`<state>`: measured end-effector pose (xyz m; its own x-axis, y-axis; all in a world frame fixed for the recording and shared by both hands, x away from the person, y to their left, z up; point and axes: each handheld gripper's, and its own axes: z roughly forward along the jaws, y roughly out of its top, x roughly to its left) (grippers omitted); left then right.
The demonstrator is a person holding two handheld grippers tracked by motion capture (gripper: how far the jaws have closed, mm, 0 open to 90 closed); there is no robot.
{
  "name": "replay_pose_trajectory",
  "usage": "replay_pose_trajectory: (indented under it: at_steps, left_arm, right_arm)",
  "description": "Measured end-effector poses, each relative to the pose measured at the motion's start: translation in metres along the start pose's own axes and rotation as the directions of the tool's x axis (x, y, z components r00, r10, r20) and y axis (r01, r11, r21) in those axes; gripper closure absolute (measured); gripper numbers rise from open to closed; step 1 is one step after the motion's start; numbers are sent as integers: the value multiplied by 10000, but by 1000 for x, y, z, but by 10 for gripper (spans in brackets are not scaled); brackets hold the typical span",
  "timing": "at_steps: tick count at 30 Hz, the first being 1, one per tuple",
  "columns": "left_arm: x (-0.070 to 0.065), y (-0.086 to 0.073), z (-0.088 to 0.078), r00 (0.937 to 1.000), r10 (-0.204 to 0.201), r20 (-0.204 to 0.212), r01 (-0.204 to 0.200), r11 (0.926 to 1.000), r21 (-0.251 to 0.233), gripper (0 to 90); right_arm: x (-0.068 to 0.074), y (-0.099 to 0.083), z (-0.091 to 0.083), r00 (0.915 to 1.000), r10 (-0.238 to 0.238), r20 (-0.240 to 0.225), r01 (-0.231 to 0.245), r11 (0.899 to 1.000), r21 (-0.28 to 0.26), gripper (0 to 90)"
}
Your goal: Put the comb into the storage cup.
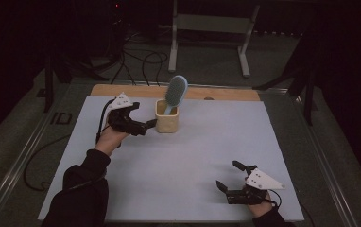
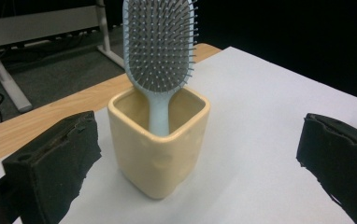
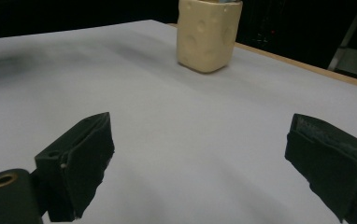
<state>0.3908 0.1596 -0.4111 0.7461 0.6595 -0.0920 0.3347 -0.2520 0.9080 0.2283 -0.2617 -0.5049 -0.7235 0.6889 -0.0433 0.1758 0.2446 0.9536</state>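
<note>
A pale yellow square cup [image 1: 167, 118] stands on the white tabletop [image 1: 188, 156], towards the back and left of centre. In it a light blue paddle hairbrush [image 1: 176, 91] stands handle down, its head leaning back to the right. My left gripper [image 1: 142, 115] is open just left of the cup, jaws pointing at it without touching. In the left gripper view the cup [image 2: 160, 144] and the brush [image 2: 160, 42] sit between the wide-apart pads [image 2: 60, 158]. My right gripper [image 1: 229, 175] rests open at the front right, holding nothing. Its view shows the cup [image 3: 208, 37] far ahead.
A strip of bare wood [image 1: 122, 90] runs along the table's back edge. Behind the table, on the dark floor, are a grey metal stand [image 1: 211, 28] and loose cables [image 1: 141, 61]. The person's dark left sleeve [image 1: 81, 189] crosses the front left corner.
</note>
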Motion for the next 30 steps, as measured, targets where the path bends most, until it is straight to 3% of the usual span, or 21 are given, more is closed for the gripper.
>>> replay_pose_trajectory:
  at_steps: [8,30]
  left_arm:
    - [0,-11,-15,9997,179,-135,-177,9997,164,0]
    - [2,-46,-58,9976,85,-682,-63,9994,329,0]
  right_arm:
    - [0,0,0,10000,-40,6,40,10000,26,76]
    - [2,0,3,10000,-27,-36,28,10000,62,76]
